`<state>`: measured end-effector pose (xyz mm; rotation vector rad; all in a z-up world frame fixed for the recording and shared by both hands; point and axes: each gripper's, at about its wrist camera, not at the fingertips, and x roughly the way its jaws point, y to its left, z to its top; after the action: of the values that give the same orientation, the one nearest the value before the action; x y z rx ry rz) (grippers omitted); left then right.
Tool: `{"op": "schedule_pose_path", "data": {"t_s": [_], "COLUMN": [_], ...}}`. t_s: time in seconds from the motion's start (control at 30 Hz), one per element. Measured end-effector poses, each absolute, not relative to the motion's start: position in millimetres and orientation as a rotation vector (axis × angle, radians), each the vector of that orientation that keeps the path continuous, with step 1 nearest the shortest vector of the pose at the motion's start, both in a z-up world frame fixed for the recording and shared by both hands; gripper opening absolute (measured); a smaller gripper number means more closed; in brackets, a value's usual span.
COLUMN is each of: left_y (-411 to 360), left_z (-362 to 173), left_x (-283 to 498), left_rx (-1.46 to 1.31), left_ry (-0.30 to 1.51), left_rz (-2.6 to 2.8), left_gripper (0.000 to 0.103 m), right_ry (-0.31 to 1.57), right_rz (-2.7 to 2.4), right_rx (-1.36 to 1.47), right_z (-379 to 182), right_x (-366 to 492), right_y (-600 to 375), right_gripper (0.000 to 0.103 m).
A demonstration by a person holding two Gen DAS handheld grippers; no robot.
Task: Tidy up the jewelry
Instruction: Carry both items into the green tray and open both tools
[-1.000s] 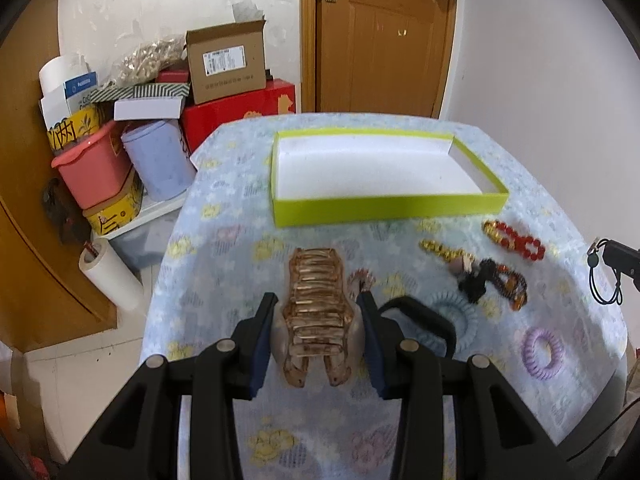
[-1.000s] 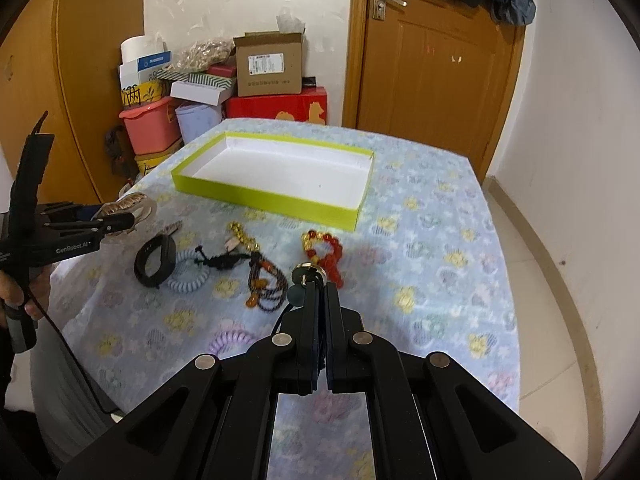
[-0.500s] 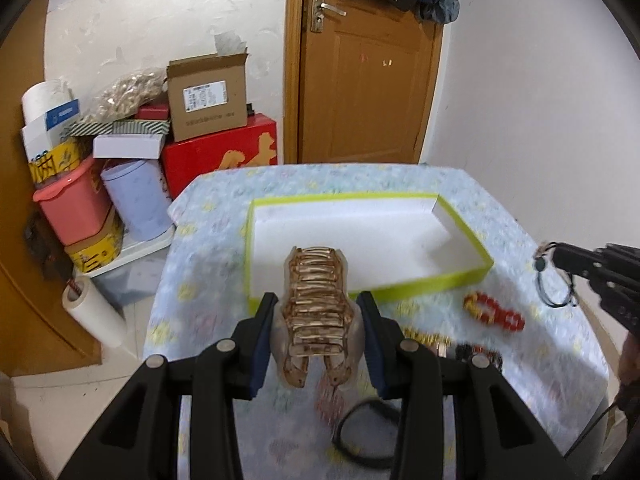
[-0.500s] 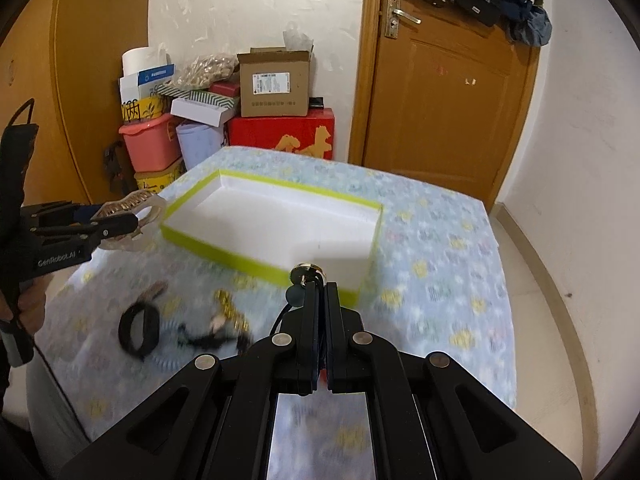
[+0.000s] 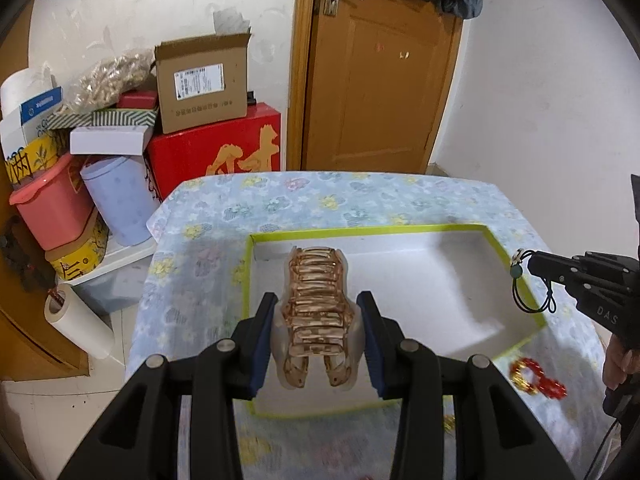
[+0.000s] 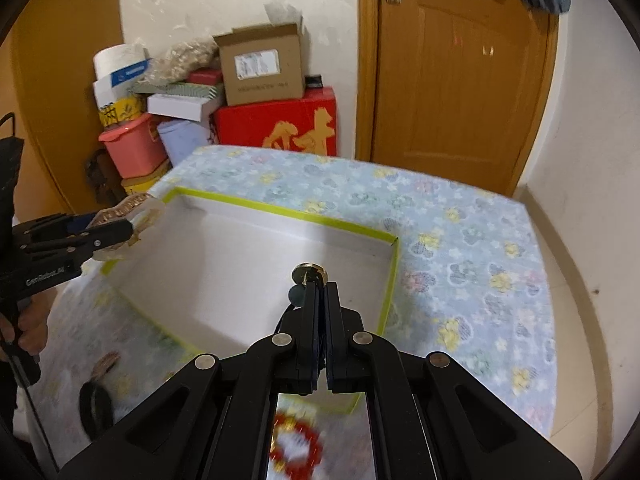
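Observation:
My left gripper (image 5: 318,304) is shut on a brown-gold hair claw clip (image 5: 316,304) and holds it above the left part of the white tray with a lime-green rim (image 5: 536,312). In the right wrist view it (image 6: 120,228) hangs over the tray's left corner (image 6: 390,280). My right gripper (image 6: 320,284) is shut on a black cord necklace with a green bead and gold pendant (image 6: 306,274), over the tray's right half. The left wrist view shows that necklace (image 5: 520,276) dangling at the tray's right rim.
A red bead bracelet (image 5: 540,378) lies on the floral tablecloth (image 6: 460,240) in front of the tray, also seen blurred in the right wrist view (image 6: 296,448). A black band (image 6: 94,406) lies at front left. Boxes and bins (image 5: 120,140) are stacked beyond the table, by a wooden door (image 5: 380,80).
Both grippers have moved forward from the loose jewelry at the table's front to above the tray, each still holding its item.

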<state>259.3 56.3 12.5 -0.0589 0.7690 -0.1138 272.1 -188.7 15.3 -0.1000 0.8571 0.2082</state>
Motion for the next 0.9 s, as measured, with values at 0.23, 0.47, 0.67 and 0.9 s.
{"op": "schedule_pose_path", "data": {"t_s": [0.23, 0.47, 0.67, 0.9], "left_y": [60, 63, 61, 63], "left_z": [-11, -21, -21, -10], "left_x": [289, 302, 302, 287], "left_rx": [-0.057, -0.058, -0.043, -0.066], "left_ry": [0.814, 0.821, 0.83, 0.813], "left_rz": [-0.094, -0.09, -0.091, -0.098], "left_gripper": [0.041, 0.042, 0.042, 0.045], "right_ry": [0.919, 0.971, 0.966, 0.918], "right_rz": [0.195, 0.163, 0.178, 0.185], "right_rx": [-0.089, -0.093, -0.077, -0.084], "right_z": [-15, -35, -31, -9], "right_x": [313, 335, 332, 310], "right_y": [-195, -200, -204, -201], "right_gripper": [0.002, 0.002, 0.02, 0.04]}}
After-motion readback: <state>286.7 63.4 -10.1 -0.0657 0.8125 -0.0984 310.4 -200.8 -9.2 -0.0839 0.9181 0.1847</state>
